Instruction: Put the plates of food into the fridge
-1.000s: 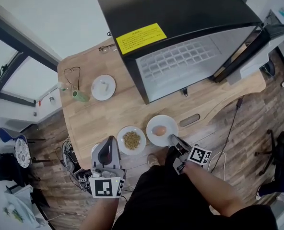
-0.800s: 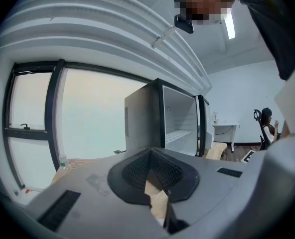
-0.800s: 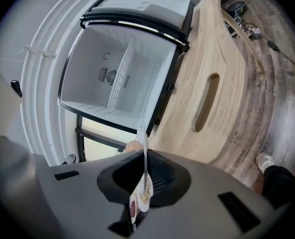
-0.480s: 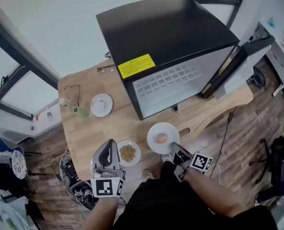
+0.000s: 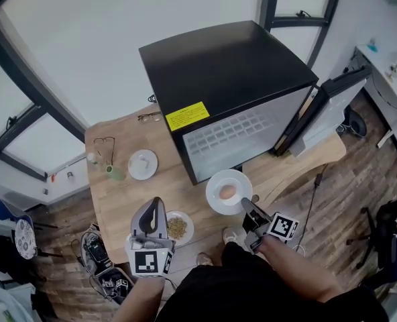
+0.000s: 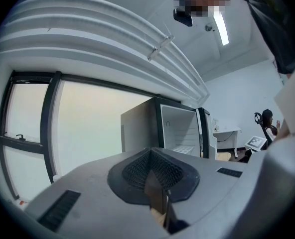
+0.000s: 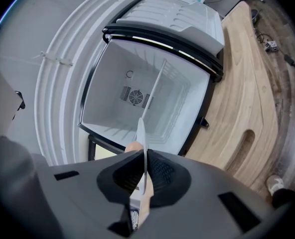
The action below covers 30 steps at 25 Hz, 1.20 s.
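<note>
A white plate with a brown egg (image 5: 229, 192) hangs in front of the open fridge (image 5: 242, 136), its near rim clamped in my right gripper (image 5: 250, 210). In the right gripper view the plate (image 7: 141, 133) shows edge-on between the shut pads, with the egg (image 7: 132, 147) just left of it and the empty white fridge interior (image 7: 147, 96) behind. My left gripper (image 5: 151, 221) is shut with nothing in it, held beside a plate of brown grains (image 5: 178, 228) on the wooden table (image 5: 128, 200). In the left gripper view the left gripper (image 6: 155, 180) points towards the fridge (image 6: 180, 131).
A third small plate (image 5: 143, 164) lies at the table's back left, near spectacles (image 5: 103, 143) and a green item (image 5: 114, 173). The fridge door (image 5: 322, 109) stands open to the right. A slot handle (image 7: 243, 148) is cut into the tabletop. Cables and gear lie on the floor (image 5: 98, 260).
The plate with the egg has come up off the table and moved towards the fridge opening in my right gripper. The left gripper has stayed roughly in place, and the view has pulled back.
</note>
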Tool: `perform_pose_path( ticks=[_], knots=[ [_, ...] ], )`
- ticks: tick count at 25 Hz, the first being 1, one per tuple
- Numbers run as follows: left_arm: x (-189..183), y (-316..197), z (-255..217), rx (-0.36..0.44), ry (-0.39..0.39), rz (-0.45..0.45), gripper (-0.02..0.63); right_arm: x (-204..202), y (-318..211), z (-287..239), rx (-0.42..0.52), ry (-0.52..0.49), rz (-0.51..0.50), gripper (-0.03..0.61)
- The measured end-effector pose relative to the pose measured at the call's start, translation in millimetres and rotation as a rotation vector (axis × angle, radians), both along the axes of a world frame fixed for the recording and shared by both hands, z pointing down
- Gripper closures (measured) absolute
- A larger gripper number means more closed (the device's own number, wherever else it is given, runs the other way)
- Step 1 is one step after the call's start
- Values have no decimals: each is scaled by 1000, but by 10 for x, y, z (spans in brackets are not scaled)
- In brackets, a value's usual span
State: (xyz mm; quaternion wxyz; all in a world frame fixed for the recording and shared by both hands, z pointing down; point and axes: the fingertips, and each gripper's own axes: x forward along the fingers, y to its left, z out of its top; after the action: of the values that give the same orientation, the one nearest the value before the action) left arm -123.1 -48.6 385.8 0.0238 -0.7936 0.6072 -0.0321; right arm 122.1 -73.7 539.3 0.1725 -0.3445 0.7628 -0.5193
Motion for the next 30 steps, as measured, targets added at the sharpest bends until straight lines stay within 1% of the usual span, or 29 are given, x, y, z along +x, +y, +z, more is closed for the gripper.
perform_pose_path(
  ticks=[3, 7, 8, 10, 13, 17, 20, 24, 27, 30],
  knots=[
    [20, -48, -89, 15, -3, 1, 609, 44, -112, -103, 3, -2, 22, 548],
    [5, -95, -181, 27, -4, -14, 609, 102, -325, -338, 84, 49, 35, 546],
    [-2, -114, -198, 30, -4, -18, 609, 129, -387, -375, 91, 60, 39, 548],
    [-15, -158, -225, 33, -7, -29, 609, 190, -497, -408, 77, 66, 57, 548],
    [-20, -237, -258, 36, -8, -40, 609, 179, -659, -529, 100, 36, 55, 548],
    [-3, -348, -332, 51, -3, -44, 609, 159, -837, -534, 63, 31, 65, 546],
    [4, -413, -379, 60, -6, -50, 609, 98, -969, -616, 86, 17, 49, 548],
    [-25, -483, -393, 58, -17, -68, 609, 59, -1134, -599, 44, 28, 54, 546],
    [-56, -548, -411, 56, -19, -83, 609, 0, -1288, -659, 70, 30, 36, 546],
    [-91, -615, -483, 65, -33, -95, 609, -52, -1420, -647, 65, 65, 26, 546]
  ],
)
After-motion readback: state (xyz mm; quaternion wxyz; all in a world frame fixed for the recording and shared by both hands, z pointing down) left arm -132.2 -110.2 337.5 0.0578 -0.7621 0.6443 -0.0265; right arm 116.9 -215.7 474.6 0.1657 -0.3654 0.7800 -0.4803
